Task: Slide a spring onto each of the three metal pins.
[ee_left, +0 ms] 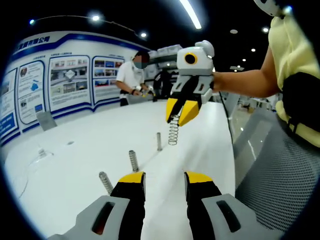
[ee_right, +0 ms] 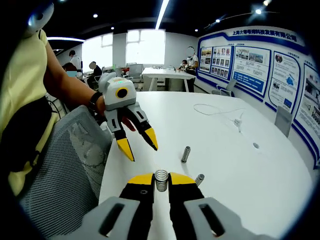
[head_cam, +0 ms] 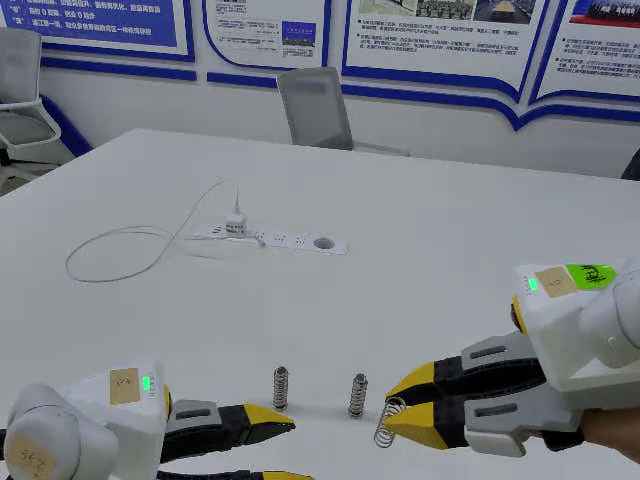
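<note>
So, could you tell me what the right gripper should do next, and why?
Probably nudge the right gripper so its held spring lines up over the bare pin, then lower it. The middle pin and near pin are already fitted; the held spring hangs just beside the bare one.

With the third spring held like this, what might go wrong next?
1. The right gripper pinches the spring by one end, so the spring may swing or slip out before it meets the bare pin.
2. In the head view the spring hangs close to a fitted pin, so the jaws might knock that pin on the way.
</note>
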Available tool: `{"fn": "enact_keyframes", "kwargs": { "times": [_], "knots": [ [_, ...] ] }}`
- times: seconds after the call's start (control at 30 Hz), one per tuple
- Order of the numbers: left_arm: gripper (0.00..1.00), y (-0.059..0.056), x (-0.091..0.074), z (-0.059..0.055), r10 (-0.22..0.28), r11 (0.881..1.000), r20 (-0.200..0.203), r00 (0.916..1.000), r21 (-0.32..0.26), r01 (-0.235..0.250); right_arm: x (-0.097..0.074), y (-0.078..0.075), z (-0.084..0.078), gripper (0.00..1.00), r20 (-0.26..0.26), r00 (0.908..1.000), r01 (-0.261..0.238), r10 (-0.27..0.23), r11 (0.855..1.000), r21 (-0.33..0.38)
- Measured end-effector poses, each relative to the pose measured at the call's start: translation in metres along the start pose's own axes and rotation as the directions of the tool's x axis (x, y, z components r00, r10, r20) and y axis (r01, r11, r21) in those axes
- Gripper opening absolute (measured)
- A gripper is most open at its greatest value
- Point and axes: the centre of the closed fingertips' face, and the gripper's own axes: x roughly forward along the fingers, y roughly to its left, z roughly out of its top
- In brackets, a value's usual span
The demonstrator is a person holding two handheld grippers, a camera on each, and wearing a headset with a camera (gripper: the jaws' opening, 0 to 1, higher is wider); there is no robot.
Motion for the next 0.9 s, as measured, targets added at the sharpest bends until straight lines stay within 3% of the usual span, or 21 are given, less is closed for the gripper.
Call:
{"fn": "enact_keyframes", "kwargs": {
  "times": [0.43,0.63,0.9],
  "knots": [
    [0.36,0.010,-0.010,-0.007,0.050,0.998,0.008,0.9987,-0.033,-0.049,-0.026,-0.032,-0.011,0.12,0.008,0.9952,0.097,-0.097,0.994,0.044],
    [0.37,0.012,-0.012,-0.010,0.062,0.997,0.007,0.9981,-0.043,-0.062,-0.036,-0.051,-0.023,0.12,-0.002,0.9883,0.152,-0.152,0.986,0.072],
    [0.38,0.012,-0.011,-0.011,0.065,0.997,0.005,0.9979,-0.048,-0.065,-0.044,-0.065,-0.037,0.12,-0.023,0.9795,0.201,-0.200,0.974,0.101]
  ]
}}
